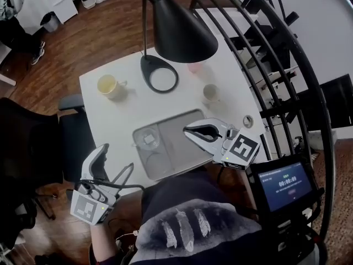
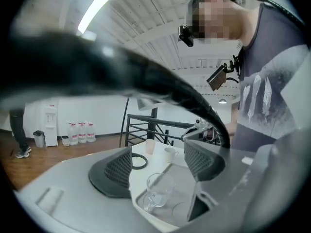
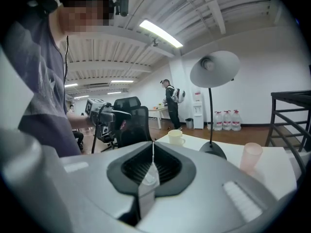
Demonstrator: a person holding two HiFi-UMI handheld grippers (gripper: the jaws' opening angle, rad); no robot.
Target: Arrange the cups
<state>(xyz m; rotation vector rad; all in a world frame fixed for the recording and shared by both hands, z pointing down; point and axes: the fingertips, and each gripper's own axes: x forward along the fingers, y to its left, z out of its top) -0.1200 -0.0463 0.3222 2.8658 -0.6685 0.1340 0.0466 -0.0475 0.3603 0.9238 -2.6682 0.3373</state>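
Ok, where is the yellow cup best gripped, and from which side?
Probably the rim of the yellow cup, on the side away from its handle, one jaw inside, one outside. It stands upright with its mouth open, and the handle points toward the lamp base, so come from above, on its side away from the lamp.

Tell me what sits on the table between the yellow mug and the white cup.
The lamp's round black base stands between the yellow mug and the white cup; the head view shows it.
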